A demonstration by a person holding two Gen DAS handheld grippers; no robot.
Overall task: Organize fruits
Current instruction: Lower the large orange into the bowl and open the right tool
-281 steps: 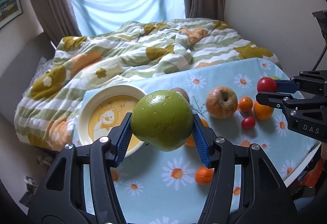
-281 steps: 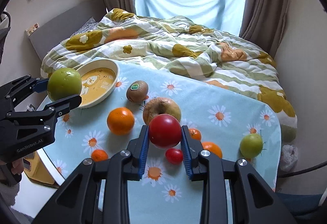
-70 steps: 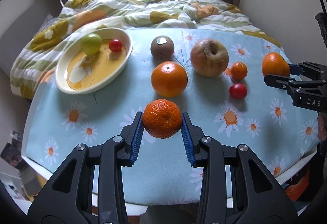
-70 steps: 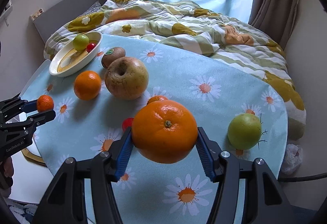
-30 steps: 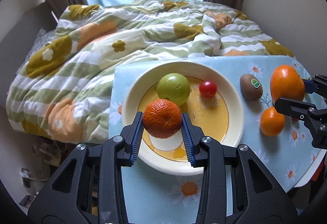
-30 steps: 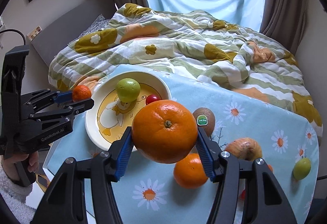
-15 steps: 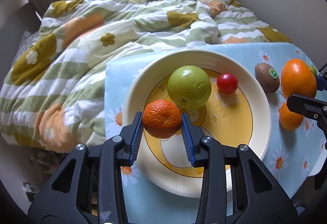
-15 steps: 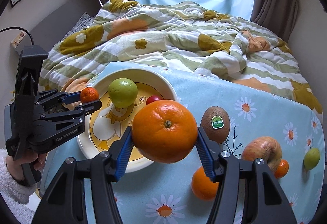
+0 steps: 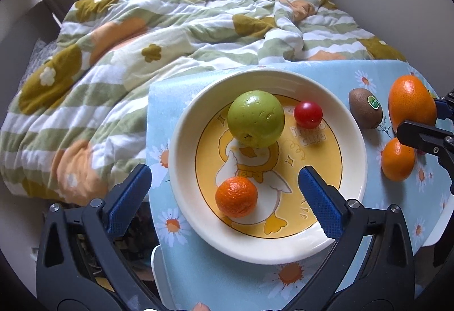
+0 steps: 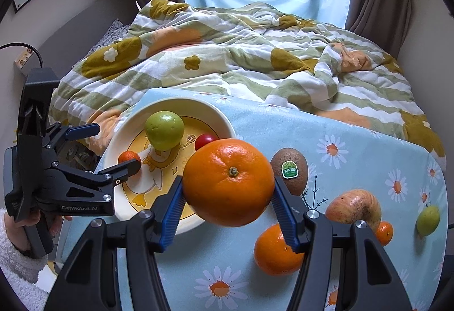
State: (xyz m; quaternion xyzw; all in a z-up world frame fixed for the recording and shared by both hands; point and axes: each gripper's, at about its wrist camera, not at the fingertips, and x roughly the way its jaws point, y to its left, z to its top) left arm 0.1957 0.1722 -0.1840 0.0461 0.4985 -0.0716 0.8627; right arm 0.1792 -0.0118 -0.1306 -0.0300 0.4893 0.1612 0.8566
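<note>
A cream plate (image 9: 176, 158) with a yellow duck picture sits at the table's left end. In it lie a green apple (image 9: 255, 118), a red cherry tomato (image 9: 308, 114) and a small mandarin (image 9: 236, 196). My left gripper (image 9: 223, 169) hangs over the plate's near side with its jaws opening wide. The mandarin lies between the pads, touched by neither. My right gripper (image 10: 227, 189) is shut on a large orange (image 10: 227, 169) held above the table just right of the plate (image 10: 170, 101). In that view the left gripper (image 10: 110, 146) stands at the plate's left rim.
A kiwi (image 10: 289, 170), a second orange (image 10: 276, 251), a brownish apple (image 10: 353, 209), a small mandarin (image 10: 384, 233) and a green fruit (image 10: 428, 220) lie on the daisy tablecloth right of the plate. A quilted bed (image 10: 255, 55) borders the table's far edge. A white-sleeved hand (image 10: 17, 262) holds the left gripper.
The left jaws have sprung open and the mandarin, gripped half a second ago, now lies on the plate. The right gripper still holds the large orange.
</note>
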